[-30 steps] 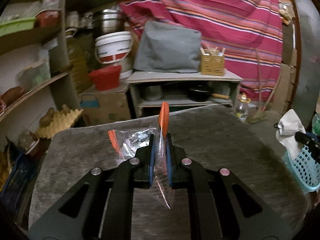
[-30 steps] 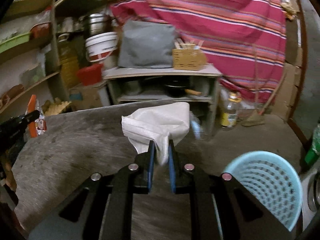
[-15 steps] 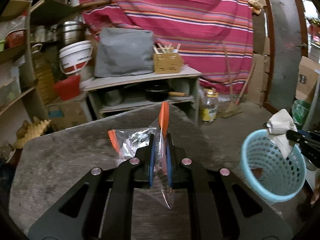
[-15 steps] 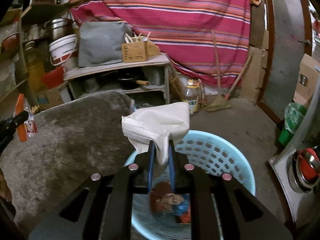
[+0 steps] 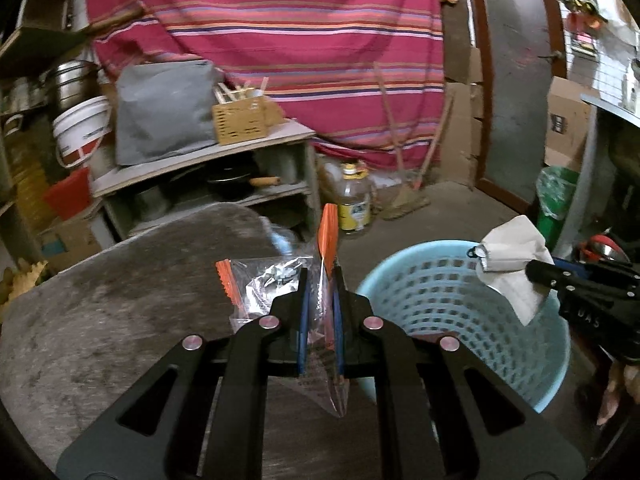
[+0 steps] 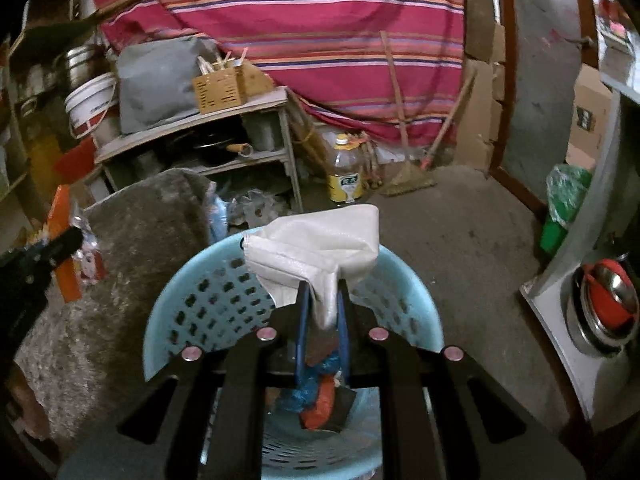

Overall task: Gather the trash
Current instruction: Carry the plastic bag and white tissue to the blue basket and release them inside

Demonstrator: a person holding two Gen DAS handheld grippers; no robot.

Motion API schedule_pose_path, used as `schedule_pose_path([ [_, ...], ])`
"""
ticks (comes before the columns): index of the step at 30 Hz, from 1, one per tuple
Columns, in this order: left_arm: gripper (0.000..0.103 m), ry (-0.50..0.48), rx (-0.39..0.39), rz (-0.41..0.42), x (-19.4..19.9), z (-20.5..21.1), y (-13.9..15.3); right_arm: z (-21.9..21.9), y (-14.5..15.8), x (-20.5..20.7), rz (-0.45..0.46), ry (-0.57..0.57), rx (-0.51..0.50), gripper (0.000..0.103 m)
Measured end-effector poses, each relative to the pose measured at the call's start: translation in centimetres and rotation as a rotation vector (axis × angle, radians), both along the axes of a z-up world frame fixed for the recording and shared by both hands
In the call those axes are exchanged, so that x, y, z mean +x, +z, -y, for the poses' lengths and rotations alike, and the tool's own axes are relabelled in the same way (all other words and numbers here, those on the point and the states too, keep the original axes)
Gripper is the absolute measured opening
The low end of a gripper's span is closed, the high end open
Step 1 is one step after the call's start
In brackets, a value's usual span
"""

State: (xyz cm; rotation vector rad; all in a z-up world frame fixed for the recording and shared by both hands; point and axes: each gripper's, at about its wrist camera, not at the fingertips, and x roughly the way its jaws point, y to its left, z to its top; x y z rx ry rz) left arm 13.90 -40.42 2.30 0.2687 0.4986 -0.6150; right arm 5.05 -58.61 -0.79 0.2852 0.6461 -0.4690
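right tool [image 6: 320,312] clamped on white bag [image 6: 316,252] over blue basket [image 6: 416,292] | left tool [image 5: 320,312] clamped on clear wrapper [image 5: 326,280], basket at its 2 o'clock | risk: light wrapper clings or drifts, drops onto tabletop [image 5: 120,300] short of rim

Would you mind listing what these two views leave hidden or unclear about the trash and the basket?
- Basket contents: right wrist view, the right tongs and the white cloth cover most of the trash at the bottom.
- Clear wrapper contents: left wrist view, hidden between the left tongs.
- Second wrapper label: too small and blurred.
- Basket's near rim: cut off in both views.
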Motion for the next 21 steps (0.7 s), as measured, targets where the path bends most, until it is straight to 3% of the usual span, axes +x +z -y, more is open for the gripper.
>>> schedule_pose_path([
  [8,0.013,-0.073,0.014,-0.020,-1.1,4.8,-1.6,2.6,-0.9,-1.4,0.001,-0.039,0.016,0.013],
  [14,0.040,-0.073,0.018,-0.026,-1.0,4.9,-1.8,3.1,-0.9,-1.3,0.025,-0.047,0.043,0.014],
  [16,0.053,-0.065,0.010,-0.038,-0.8,4.5,-1.6,2.9,-1.1,-1.0,0.014,-0.038,0.037,0.013],
  [21,0.072,-0.044,-0.011,-0.030,-0.4,2.8,-0.7,2.4,-1.4,-0.6,-0.009,-0.031,0.026,0.014],
])
